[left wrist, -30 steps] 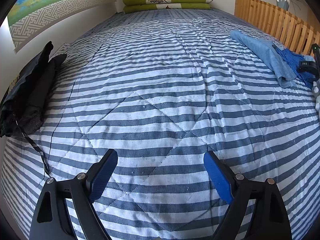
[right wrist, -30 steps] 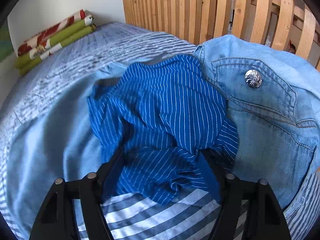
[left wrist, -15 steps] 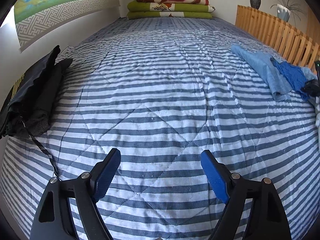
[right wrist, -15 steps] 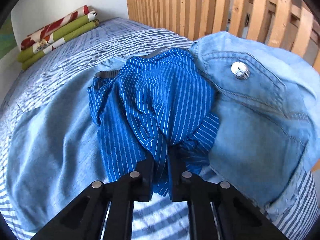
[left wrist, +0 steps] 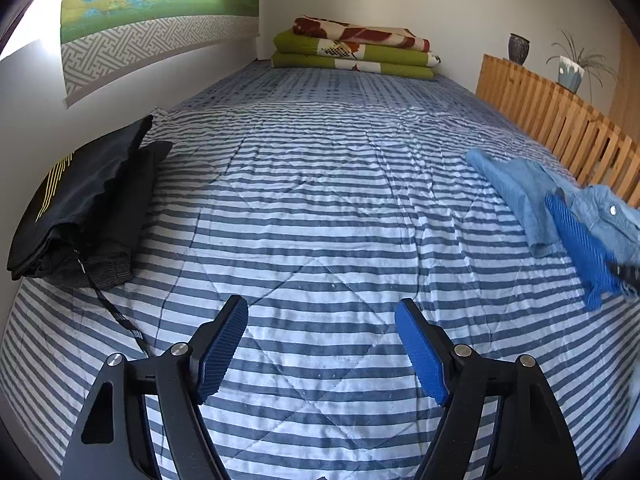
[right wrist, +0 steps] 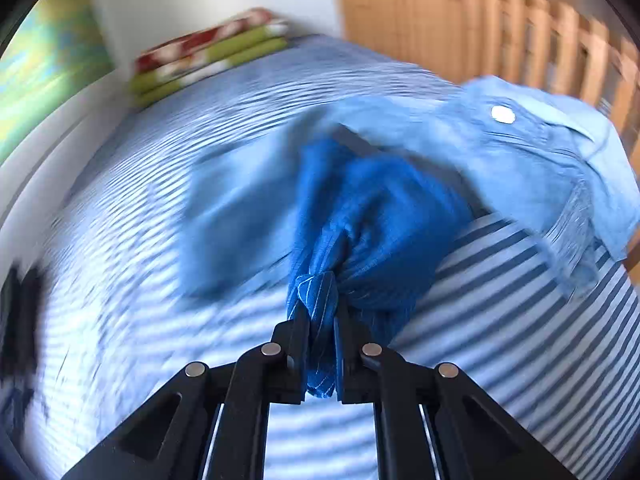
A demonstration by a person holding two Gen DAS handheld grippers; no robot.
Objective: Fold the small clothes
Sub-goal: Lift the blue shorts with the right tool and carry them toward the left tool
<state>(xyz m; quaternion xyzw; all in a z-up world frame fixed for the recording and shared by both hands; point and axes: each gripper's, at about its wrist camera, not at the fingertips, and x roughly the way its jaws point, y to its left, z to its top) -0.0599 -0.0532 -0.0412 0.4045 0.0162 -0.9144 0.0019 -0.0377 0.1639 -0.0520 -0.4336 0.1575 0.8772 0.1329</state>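
**Ana:** As far as folding goes, how much is done?

**Ben:** Hardly any, I'd judge. The right gripper (right wrist: pixel 322 316) has its tongs pressed together on a bunched corner of the blue pinstriped garment (right wrist: pixel 372 208), which trails off the pale denim pile (right wrist: pixel 532 160) near the wooden slat rail (right wrist: pixel 480 36). That view is blurred, so I can't say whether the cloth is clear of the striped quilt (left wrist: pixel 320 200).

**Ana:** And the other hand?

**Ben:** The left gripper (left wrist: pixel 322 344) hangs over bare quilt, tongs spread wide, holding nothing.

**Ana:** Anything already folded?

**Ben:** A flat black garment (left wrist: pixel 80 204) lies at the left edge by the wall; it may be finished, though I can't be sure. The pinstriped piece has yet to be spread flat and folded, and the denim looks untouched
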